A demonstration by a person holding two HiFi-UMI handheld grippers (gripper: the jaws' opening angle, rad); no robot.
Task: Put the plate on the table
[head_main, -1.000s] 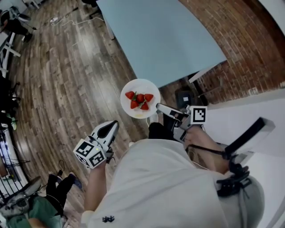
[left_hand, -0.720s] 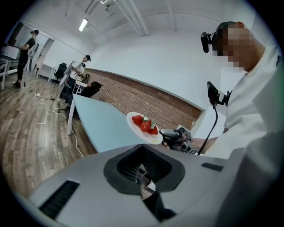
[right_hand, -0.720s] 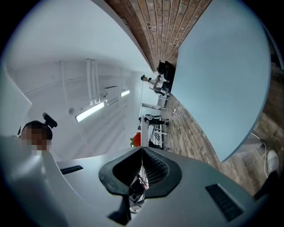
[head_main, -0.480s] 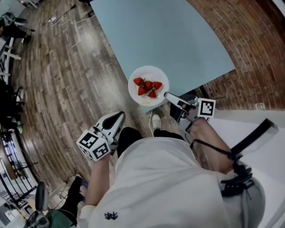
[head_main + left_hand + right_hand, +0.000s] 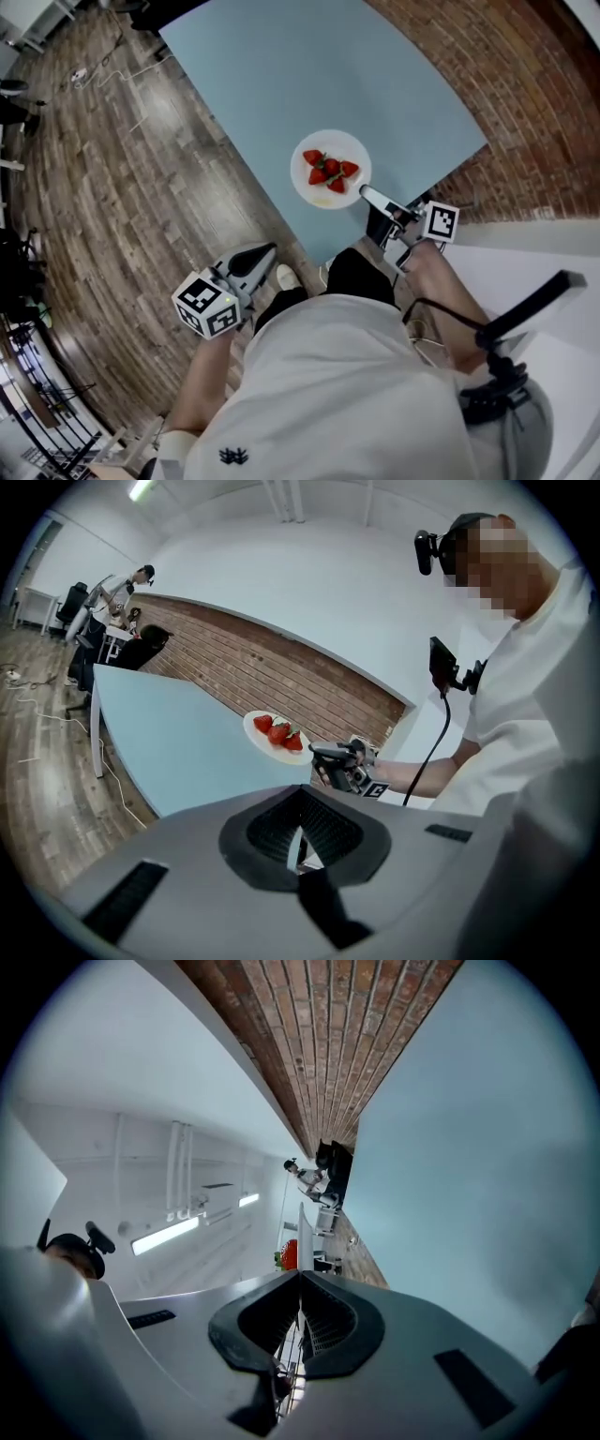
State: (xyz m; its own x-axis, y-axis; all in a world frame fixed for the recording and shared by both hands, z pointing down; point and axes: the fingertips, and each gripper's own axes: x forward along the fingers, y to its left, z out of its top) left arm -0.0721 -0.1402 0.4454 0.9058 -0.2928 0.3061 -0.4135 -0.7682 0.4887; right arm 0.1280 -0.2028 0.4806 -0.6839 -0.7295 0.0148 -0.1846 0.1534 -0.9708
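While the right gripper (image 5: 367,194) pinches the near rim of the white plate (image 5: 328,195), its jaws pressed onto the thin edge that runs between them in the right gripper view, the task stands at its last stage. The plate, bearing a small heap of strawberries (image 5: 330,172), lies level over the near right corner of the pale blue table (image 5: 309,75), close to the table's edge. Whether its underside already rests on the tabletop cannot be settled from these views; in the left gripper view it appears to sit just at or slightly above the surface. What is left, on this reading, is to set it fully down, open the jaws and draw the gripper back toward the body. The left gripper (image 5: 262,251) hangs low by the person's left thigh, well apart from the plate, its jaws pressed together on nothing. The tabletop around the plate is bare, so nothing obstructs the placement; the nearness of the edge is the one hazard. Beyond lie the wooden plank floor (image 5: 122,187) at left and a brick wall (image 5: 506,84) at far right.
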